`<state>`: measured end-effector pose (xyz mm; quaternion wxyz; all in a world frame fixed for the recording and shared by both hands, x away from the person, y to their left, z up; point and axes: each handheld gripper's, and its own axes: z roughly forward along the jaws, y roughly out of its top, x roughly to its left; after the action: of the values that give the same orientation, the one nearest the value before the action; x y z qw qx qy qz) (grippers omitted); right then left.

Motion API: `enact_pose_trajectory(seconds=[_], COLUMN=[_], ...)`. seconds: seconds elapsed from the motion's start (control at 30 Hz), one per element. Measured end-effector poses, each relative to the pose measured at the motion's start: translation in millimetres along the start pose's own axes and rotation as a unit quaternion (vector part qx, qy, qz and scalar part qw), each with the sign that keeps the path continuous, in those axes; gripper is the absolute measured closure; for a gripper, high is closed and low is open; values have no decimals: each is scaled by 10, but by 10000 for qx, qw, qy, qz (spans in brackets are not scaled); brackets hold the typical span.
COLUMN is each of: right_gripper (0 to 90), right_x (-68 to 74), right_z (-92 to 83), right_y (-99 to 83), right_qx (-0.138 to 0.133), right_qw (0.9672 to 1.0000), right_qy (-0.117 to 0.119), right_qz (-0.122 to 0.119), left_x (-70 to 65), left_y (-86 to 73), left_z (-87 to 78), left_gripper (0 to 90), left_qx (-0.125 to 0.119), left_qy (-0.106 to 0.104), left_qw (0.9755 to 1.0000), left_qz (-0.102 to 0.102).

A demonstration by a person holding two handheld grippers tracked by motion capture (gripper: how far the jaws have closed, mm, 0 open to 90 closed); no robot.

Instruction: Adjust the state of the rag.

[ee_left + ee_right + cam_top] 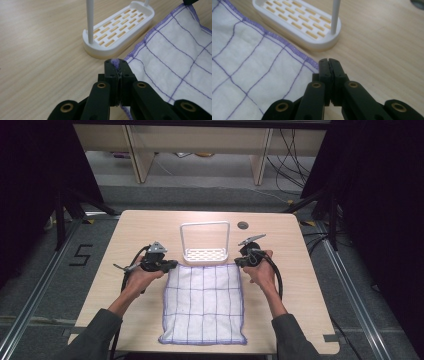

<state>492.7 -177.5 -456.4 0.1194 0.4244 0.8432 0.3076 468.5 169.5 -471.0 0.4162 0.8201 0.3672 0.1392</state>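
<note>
A white cloth [204,304] with a thin purple grid and a purple stitched hem lies spread nearly flat on the table, stretching from the two grippers back toward the person. Its far left corner [115,62] is pinched between the closed jaws of the left gripper [170,265], a tuft of purple hem poking out above the tips. Its far right corner [315,66] runs in under the tightly closed jaws of the right gripper [239,262].

Left tool [171,265] and right tool [238,262], both clamped tight.
</note>
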Motion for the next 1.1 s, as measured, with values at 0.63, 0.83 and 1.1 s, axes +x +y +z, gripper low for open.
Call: enact_pose_trajectory(seconds=[0.63,0.83,1.1], right_gripper=[900,900,900], right_x=[41,202,377], right_z=[-617,-830,-933], right_y=[306,236,-92], right_qx=[-743,-904,-997], right_qw=[9967,9955,9932], right_qy=[-137,-6,84], right_qz=[-304,-292,-599], left_x=[22,-111,-313], left_y=[296,205,-18], left_z=[-385,-566,-712], left_gripper=[876,876,875], left_qx=[-885,-1068,-982], left_qy=[-93,-408,-689], left_qw=[9960,9934,9923], left_qz=[-87,-6,317])
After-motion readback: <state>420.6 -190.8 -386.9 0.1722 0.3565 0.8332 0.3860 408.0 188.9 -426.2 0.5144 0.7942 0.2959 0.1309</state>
